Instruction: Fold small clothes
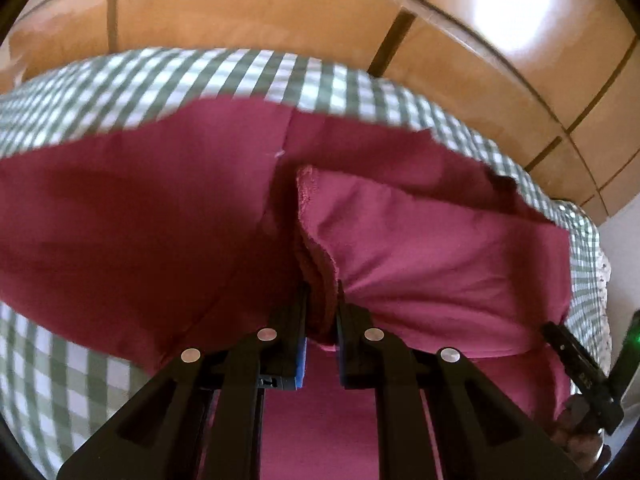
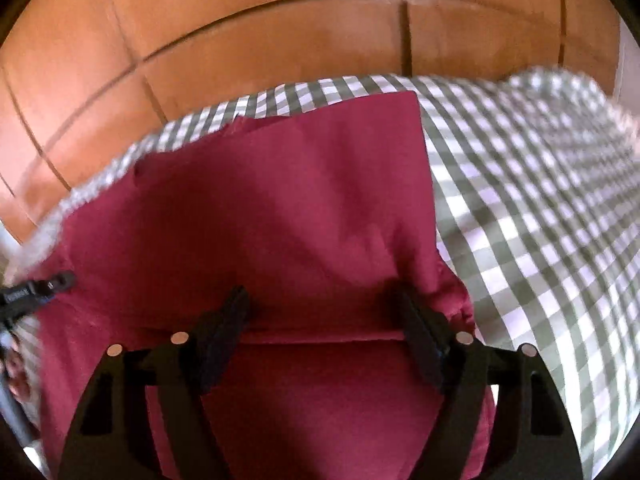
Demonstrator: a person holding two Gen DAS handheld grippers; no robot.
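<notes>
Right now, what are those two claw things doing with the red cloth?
Left gripper shut on red garment, bunched fold pinched. Right gripper open over it. Checked tablecloth underneath. Nothing in the way.

We see the left gripper [image 1: 322, 292] with its fingers [image 1: 296, 320] closed on a bunched fold of the maroon garment [image 1: 140, 220]. The pinched fold rises from between the fingers, its raw edge showing just beyond them. The garment spreads left and right of the gripper over a green-and-white checked cloth [image 1: 248, 76], which shows beyond the garment and at lower left. Past the cloth lies an orange tiled floor [image 1: 260, 4]. Right of the garment, the other gripper [image 1: 576, 364] is partly visible.
</notes>
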